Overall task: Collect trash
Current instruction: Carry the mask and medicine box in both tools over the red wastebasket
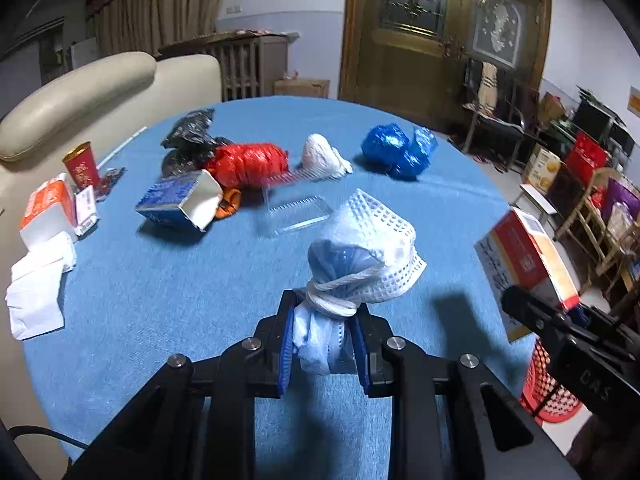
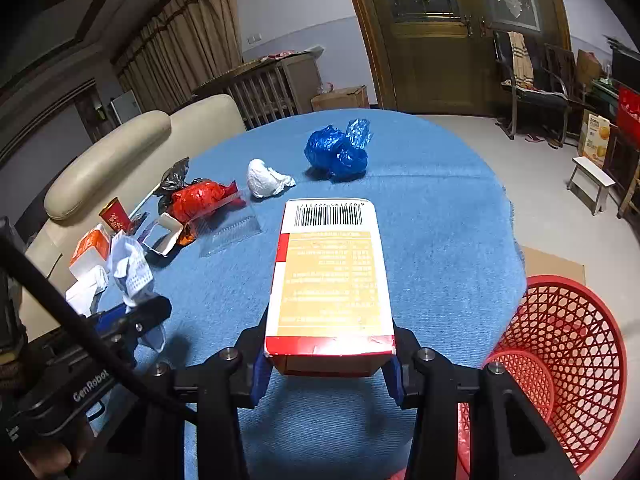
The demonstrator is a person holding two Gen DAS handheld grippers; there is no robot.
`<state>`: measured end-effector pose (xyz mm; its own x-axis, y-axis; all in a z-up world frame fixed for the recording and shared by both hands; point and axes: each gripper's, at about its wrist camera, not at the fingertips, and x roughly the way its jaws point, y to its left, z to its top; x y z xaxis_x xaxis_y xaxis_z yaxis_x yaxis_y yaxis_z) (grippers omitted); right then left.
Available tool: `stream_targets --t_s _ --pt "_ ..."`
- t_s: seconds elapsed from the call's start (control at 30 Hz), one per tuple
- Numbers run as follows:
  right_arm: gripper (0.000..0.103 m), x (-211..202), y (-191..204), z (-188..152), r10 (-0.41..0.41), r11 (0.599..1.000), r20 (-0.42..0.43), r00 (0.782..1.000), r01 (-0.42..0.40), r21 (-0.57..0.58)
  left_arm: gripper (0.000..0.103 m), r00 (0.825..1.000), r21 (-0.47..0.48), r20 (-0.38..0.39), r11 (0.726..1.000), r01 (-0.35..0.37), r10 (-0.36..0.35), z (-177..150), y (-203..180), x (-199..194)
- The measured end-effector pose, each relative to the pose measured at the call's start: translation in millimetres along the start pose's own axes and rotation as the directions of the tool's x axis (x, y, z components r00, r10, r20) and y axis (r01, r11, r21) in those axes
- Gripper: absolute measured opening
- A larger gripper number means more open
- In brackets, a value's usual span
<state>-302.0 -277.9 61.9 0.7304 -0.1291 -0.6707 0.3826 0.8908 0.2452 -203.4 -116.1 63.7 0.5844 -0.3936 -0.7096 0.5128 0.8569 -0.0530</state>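
Both jaws grip trash: left gripper pinches a knotted mesh bundle, right gripper clamps an upright carton.

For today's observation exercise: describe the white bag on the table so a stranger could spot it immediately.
On the round blue table, look toward the far side, between the red bag and the blue bag. The small crumpled white bag lies there, the only plain white one.

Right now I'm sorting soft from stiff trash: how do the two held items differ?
The left tool grips a soft white mesh bundle, knotted and crumpled; the right tool grips a rigid red-and-orange carton with flat printed faces and a barcode. The bundle is the smaller. Both are held above the blue table.
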Motion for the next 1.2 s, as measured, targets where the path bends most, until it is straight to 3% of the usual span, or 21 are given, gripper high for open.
stream_targets --t_s 0.17,0.4,0.83,1.2 --pt "0.048 -6 -6 1 0.020 1.000 0.030 0.999 -0.020 0.005 0.027 0.999 -0.039 0.007 0.998 -0.054 0.054 6 -2 5" --pt "0.048 -11 -37 -2 0.023 0.998 0.056 0.998 -0.026 0.055 0.027 0.998 -0.020 0.010 0.998 -0.061 0.061 17 -32 15" --pt "0.048 -23 -84 -8 -0.029 0.991 0.050 0.998 0.023 0.130 0.027 1.000 0.037 0.020 0.999 0.006 -0.007 27 -76 19" --pt "0.048 -48 -82 -27 -0.105 0.990 0.050 0.993 0.099 0.098 0.027 0.997 0.087 0.032 0.994 0.067 -0.070 10 -80 -11"
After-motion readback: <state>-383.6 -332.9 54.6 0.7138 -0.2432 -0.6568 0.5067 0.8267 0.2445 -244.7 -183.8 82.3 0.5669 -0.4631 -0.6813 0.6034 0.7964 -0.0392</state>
